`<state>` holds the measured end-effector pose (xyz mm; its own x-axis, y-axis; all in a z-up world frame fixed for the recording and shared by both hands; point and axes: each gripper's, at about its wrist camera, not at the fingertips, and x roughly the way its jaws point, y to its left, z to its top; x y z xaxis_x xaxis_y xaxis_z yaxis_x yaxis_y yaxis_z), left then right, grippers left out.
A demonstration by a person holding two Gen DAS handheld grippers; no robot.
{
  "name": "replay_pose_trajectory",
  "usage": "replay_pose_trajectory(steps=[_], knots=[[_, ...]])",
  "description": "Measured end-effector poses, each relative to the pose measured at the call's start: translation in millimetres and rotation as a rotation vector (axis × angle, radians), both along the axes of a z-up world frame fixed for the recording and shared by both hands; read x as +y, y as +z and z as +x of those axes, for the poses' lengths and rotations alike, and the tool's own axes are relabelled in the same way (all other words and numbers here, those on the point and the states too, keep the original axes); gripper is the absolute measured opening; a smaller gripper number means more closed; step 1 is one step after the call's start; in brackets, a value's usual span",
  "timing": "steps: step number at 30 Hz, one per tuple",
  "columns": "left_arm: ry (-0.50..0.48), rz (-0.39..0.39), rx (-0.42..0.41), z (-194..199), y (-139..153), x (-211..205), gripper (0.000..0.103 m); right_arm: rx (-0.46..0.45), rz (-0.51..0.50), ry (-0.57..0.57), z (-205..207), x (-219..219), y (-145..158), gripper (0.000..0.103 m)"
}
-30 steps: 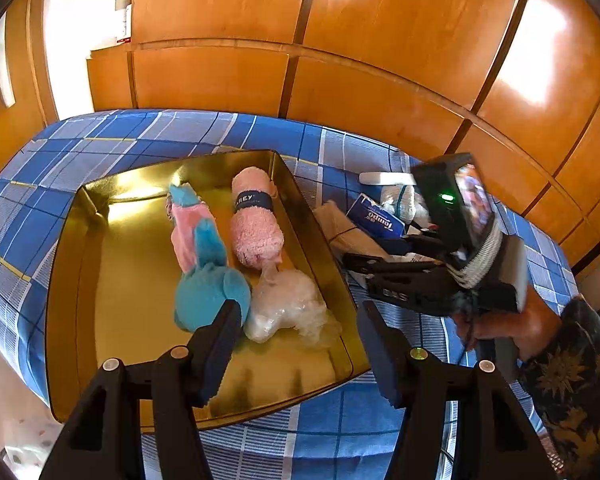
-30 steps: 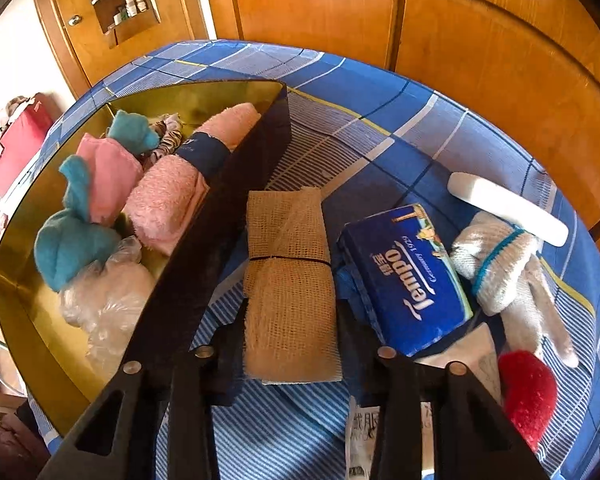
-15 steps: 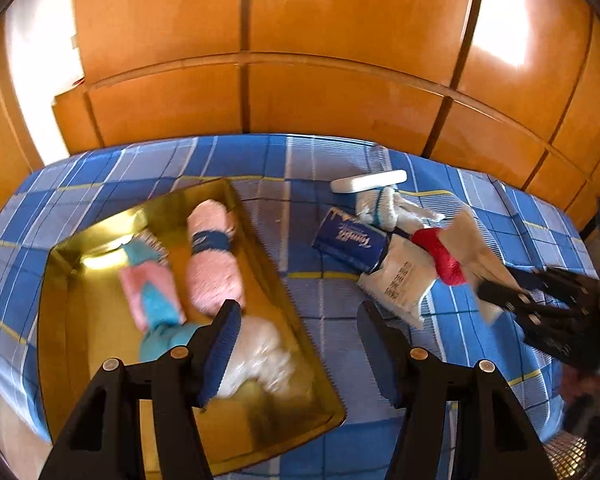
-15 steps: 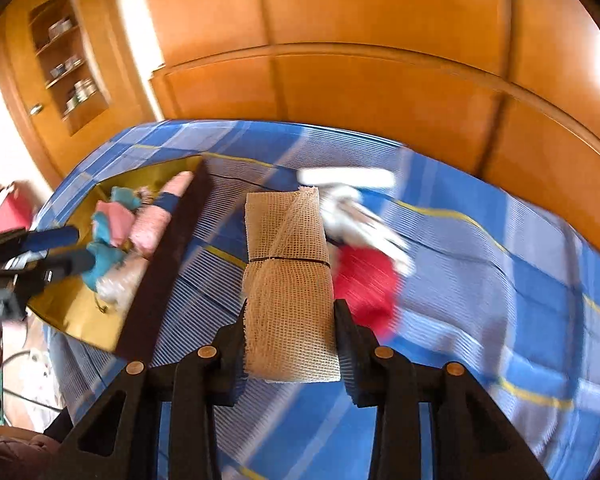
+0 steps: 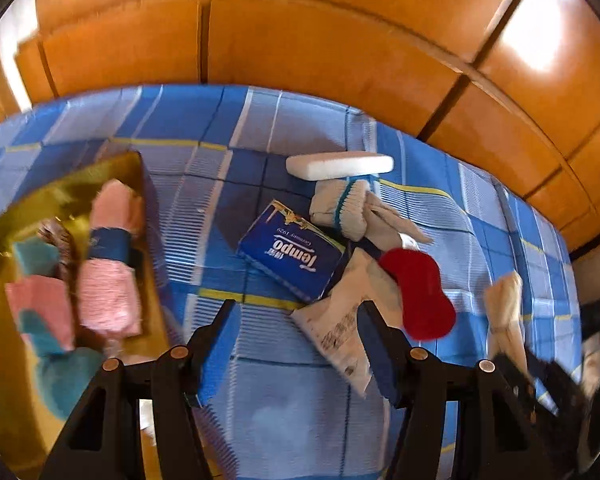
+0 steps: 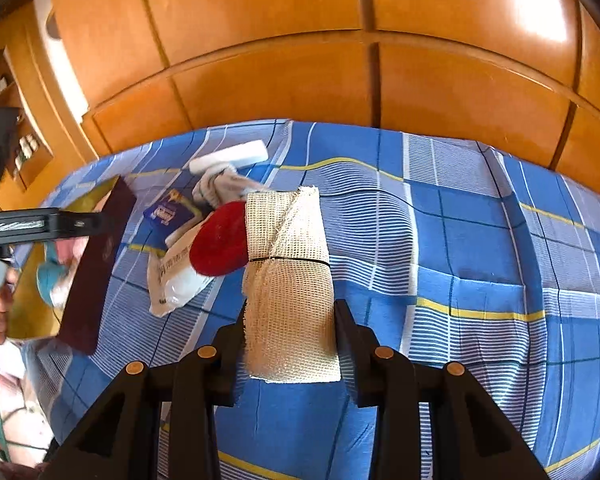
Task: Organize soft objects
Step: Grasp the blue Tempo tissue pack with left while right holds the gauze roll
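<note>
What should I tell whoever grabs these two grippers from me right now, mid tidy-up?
Right gripper: shut on the beige mesh cloth roll, held above the blue checked cloth.
Left gripper: open, empty, pointing at the loose pile.
Done: the gold tray holds the pink towel roll and pink-and-teal soft items.
Left: place the mesh roll, then handle the red pad, white glove, white sponge, Tempo tissue pack and white packet.
</note>
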<state>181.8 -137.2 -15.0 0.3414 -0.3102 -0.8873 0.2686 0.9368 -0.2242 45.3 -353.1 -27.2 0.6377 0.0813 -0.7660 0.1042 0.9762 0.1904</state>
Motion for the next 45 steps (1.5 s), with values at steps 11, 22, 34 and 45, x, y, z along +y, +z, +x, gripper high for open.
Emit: replay_pose_trajectory(steps=[11,22,34,45], knots=[[0.138,0.001,0.171,51.8,-39.6,-20.8,0.066,-0.038,0.038,-0.017,-2.7,-9.4,7.6,0.037],[0.177,0.035,0.170,74.4,-56.0,-34.8,0.068,-0.047,0.023,-0.005,-1.0,-5.7,8.6,0.037],[0.046,0.152,0.038,66.3,-56.4,-56.0,0.060,0.027,-0.002,-0.003,7.5,-4.6,-9.3,0.037],[-0.025,0.098,-0.126,3.2,-19.3,-18.2,0.058,0.180,-0.047,0.021,20.0,6.3,-50.6,0.037]])
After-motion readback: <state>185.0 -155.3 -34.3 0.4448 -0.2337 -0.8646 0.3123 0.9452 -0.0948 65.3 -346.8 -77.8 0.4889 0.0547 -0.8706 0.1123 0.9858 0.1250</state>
